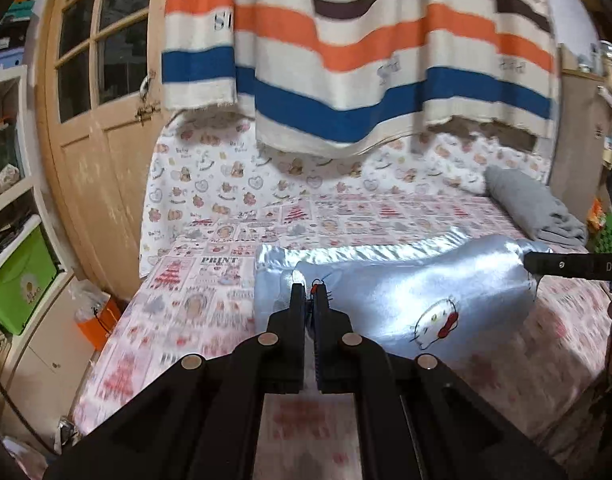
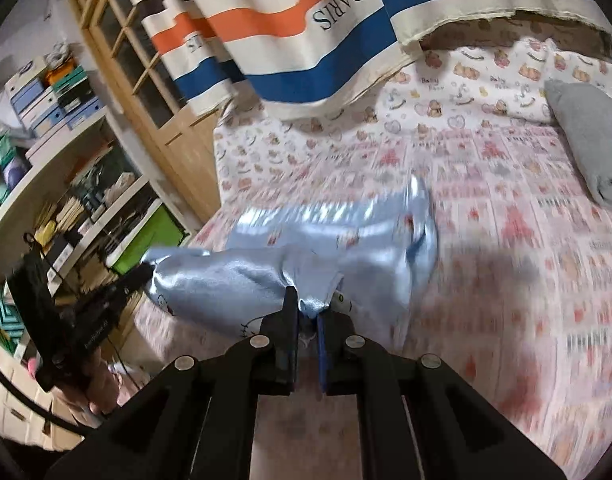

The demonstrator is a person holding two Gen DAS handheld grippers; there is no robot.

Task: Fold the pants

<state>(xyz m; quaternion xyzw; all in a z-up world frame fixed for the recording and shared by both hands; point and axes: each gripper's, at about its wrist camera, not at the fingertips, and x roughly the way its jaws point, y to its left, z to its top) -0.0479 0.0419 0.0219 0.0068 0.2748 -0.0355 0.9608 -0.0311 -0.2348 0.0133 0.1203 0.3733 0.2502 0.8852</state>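
- A tall wooden door with glass panes (image 1: 102,92) stands at the far left of the left wrist view, with white shelving holding a bright green box (image 1: 20,276) beside it.
- An orange container with a clear plastic bag in it (image 1: 96,312) sits on the floor between the door and the bed.
- The bed covered by a pink-and-white patchwork-print sheet (image 1: 210,292) fills the middle of both views; a white cloth printed with small bears (image 1: 210,172) rises along its far edge.
- A hanging curtain striped in cream, orange, blue and brown (image 1: 345,60) droops over the far side of the bed.
- The left gripper (image 1: 310,292) has its jaws closed on a bunched edge of the shiny pale blue satin pants with a cartoon cat print (image 1: 417,292).
- The pants are stretched between the two grippers, their near part raised off the sheet and sagging in the middle, while the rest trails onto the bed behind.
- The right gripper (image 2: 311,304) has its jaws pinched on a gathered fold of the same pants; in the left wrist view its black fingertip (image 1: 545,265) shows at the right end of the fabric.
- A folded grey cloth (image 1: 533,208) lies on the bed at the far right, apart from the pants.
- In the right wrist view, a hand (image 2: 94,384) holds the left gripper's handle at the left edge.
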